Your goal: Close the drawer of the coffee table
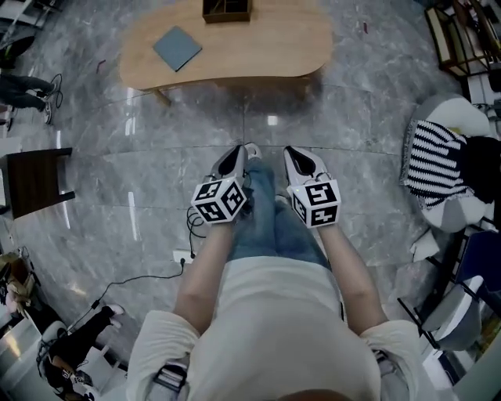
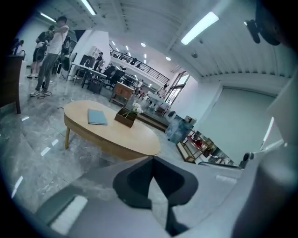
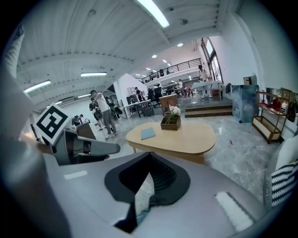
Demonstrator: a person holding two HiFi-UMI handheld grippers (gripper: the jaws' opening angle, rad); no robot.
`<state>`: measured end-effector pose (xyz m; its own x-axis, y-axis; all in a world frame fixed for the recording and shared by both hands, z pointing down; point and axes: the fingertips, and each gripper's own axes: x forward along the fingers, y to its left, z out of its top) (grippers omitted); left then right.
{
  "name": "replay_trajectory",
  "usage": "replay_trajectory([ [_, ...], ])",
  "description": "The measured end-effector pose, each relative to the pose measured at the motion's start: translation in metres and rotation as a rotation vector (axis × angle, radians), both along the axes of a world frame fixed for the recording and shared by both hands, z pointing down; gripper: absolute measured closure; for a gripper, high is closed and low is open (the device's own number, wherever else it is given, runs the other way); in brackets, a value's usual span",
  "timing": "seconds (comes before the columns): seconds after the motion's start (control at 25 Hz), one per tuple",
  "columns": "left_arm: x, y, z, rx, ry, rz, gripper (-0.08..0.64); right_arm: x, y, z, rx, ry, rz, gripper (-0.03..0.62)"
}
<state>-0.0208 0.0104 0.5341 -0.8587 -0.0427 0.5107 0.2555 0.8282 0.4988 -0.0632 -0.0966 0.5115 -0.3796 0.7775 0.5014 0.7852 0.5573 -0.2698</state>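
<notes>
The oval wooden coffee table [image 1: 258,47] stands on the marble floor ahead of me, some way off. It carries a blue book [image 1: 177,48] and a dark wooden box [image 1: 227,9]. No open drawer shows on its near side [image 3: 186,153]. My left gripper [image 1: 247,150] and right gripper [image 1: 290,152] are side by side in front of my legs, short of the table and touching nothing. Both are shut with nothing between the jaws. The left gripper view has its shut tips [image 2: 152,160] below the table [image 2: 111,132]. The right gripper [image 3: 149,155] points at the table [image 3: 177,137].
A dark side table [image 1: 35,182] stands at the left. A chair with a striped cushion [image 1: 434,160] is at the right, with a shelf rack [image 1: 462,35] behind it. A power strip and cables [image 1: 182,256] lie on the floor by my left leg. People [image 2: 49,51] stand far back.
</notes>
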Motion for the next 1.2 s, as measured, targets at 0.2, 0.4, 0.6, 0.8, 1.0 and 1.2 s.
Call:
replay_trajectory([
  [0.2,0.029,-0.039,-0.061,-0.023,-0.019,0.091,0.558,0.029,-0.021,-0.060,-0.045,-0.005,-0.002,0.592],
  [0.4,0.049,-0.061,-0.109,-0.020,-0.048,0.139,0.558,0.047,-0.033,-0.103,-0.094,0.017,0.006,0.592],
  [0.6,0.064,-0.070,-0.143,-0.004,-0.086,0.110,0.558,0.066,-0.044,-0.137,-0.109,-0.022,-0.021,0.592],
  [0.8,0.065,-0.074,-0.168,-0.015,-0.133,0.136,0.558,0.072,-0.045,-0.162,-0.134,-0.067,-0.039,0.592],
  [1.0,0.066,-0.075,-0.177,-0.019,-0.161,0.147,0.558,0.072,-0.049,-0.169,-0.147,-0.101,-0.021,0.592],
  [1.2,0.066,-0.075,-0.180,-0.023,-0.175,0.159,0.558,0.076,-0.052,-0.175,-0.159,-0.142,-0.018,0.594],
])
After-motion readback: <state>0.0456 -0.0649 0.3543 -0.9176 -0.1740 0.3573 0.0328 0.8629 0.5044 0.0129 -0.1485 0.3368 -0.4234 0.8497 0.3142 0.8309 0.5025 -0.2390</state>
